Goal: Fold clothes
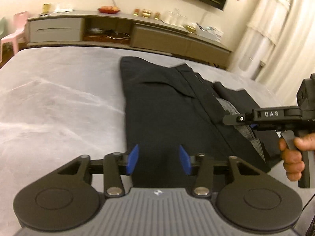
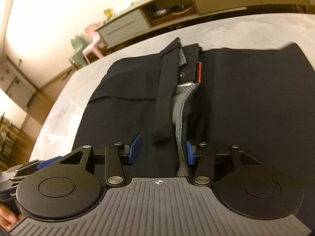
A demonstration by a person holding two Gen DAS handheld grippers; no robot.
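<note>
Dark trousers [image 1: 163, 106] lie folded on a grey covered surface [image 1: 59, 102]. Their waistband [image 2: 167, 90] is open, showing a grey lining [image 2: 180, 106] and a red tag [image 2: 199, 72]. My left gripper [image 1: 159, 160] hovers open over the near end of the trousers, with nothing between its blue pads [image 1: 133, 159]. My right gripper [image 2: 162, 151] is open too and straddles the waistband fold, its right pad [image 2: 190, 153] beside the grey lining. In the left wrist view the right gripper [image 1: 233, 119] reaches in from the right over the lining, held by a hand [image 1: 293, 157].
A long low cabinet [image 1: 110, 31] with jars and a red bowl [image 1: 108, 10] runs along the far wall. A pink chair [image 1: 13, 35] stands at the left, with a green chair [image 2: 77, 49] beside it. Pale curtains [image 1: 275, 29] hang at the right.
</note>
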